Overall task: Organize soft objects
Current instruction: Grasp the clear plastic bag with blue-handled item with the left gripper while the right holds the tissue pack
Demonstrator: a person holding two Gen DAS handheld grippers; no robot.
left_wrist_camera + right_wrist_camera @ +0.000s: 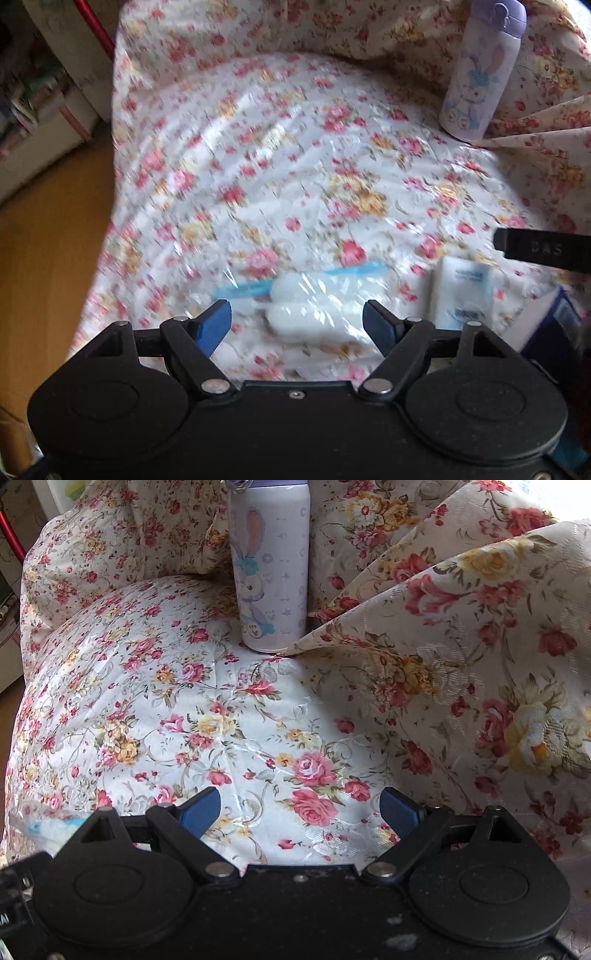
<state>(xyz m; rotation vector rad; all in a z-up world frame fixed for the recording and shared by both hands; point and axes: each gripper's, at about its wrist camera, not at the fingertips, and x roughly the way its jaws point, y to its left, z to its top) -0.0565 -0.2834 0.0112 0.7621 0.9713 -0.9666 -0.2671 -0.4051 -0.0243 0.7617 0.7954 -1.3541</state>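
Left gripper half-spread over clear zip bag of cotton pads, nothing pinched; tissue pack just beside bag. Right gripper wide, empty. Risk: slick film slipping from pads on closing.

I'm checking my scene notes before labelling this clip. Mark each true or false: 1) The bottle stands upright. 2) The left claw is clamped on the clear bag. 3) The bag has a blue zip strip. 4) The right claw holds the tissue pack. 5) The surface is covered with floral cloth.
1) The bottle stands upright: true.
2) The left claw is clamped on the clear bag: false; its jaws stand apart, with the bag lying between them, unpressed.
3) The bag has a blue zip strip: true.
4) The right claw holds the tissue pack: false; it is open and empty over bare cloth.
5) The surface is covered with floral cloth: true.
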